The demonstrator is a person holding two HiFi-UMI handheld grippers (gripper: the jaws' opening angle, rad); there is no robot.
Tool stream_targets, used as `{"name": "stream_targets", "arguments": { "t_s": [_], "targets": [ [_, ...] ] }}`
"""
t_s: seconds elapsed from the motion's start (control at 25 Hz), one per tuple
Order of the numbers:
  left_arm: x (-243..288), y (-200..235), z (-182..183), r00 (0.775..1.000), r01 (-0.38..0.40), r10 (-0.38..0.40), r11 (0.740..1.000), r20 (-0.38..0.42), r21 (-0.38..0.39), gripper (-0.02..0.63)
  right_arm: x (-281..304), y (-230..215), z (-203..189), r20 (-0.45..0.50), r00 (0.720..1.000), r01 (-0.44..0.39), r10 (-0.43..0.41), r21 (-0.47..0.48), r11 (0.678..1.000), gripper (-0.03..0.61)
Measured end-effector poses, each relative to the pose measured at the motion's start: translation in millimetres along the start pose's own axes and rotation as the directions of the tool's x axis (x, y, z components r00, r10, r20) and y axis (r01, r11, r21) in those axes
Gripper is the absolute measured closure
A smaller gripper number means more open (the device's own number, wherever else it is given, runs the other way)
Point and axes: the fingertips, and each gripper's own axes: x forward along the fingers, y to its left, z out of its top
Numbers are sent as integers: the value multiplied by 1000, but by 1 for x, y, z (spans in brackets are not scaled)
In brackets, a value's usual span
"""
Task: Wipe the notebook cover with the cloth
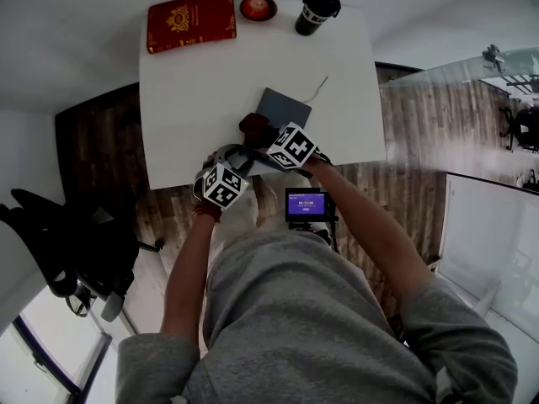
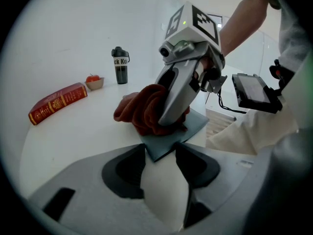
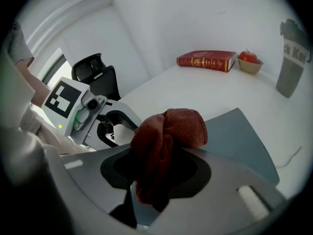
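So in the head view we've got the slate-grey flat notebook (image 1: 285,108) lying near the middle of the frame, close to the near edge of the white table (image 1: 210,82). Its lower-left corner points back at us.

The right gripper (image 3: 156,165) has its jaws clamped on the bunched rust-red terry cloth (image 3: 171,131). In the right gripper view the wad fills the gap between the pads and bulges out over the top. The cloth sits down on the notebook cover, over the part nearest us.

The left gripper (image 2: 160,153) is just below-left of that, jaws spread, and in its own view the notebook's near corner pokes into the gap between the tips. We can't tell if the pads actually touch the cover edges there.

Along the top of the head view, well away from the action, there's a red hardback book with gold lettering (image 1: 191,21), then a small bowl with a red fruit (image 1: 258,7), then a dark travel cup (image 1: 317,12), left to right.
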Motion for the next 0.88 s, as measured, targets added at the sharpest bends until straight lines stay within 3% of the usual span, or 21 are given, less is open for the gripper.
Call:
{"name": "stream_targets", "arguments": {
  "t_s": [0.16, 0.28, 0.48, 0.72, 0.88],
  "targets": [
    [1, -1, 0, 1000, 2, -2, 1000, -2, -2, 415, 5, 16, -4, -31, 998, -61, 61, -21, 998, 425],
    [1, -1, 0, 1000, 1, -1, 1000, -4, -3, 415, 8, 25, -5, -43, 993, -106, 106, 16, 994, 425],
    [1, -1, 1, 1000, 1, -1, 1000, 1, 5, 416, 10, 34, -6, -40, 991, -126, 127, 39, 991, 425],
    [1, -1, 0, 1000, 6, -6, 1000, 0, 3, 417, 2, 34, -3, 33, 984, -177, 174, 83, 981, 419],
    [1, -1, 1, 1000, 7, -7, 1000, 1, 5, 417, -24, 18, 11, 151, 978, -154, 145, 49, 987, 411]
  ]
}}
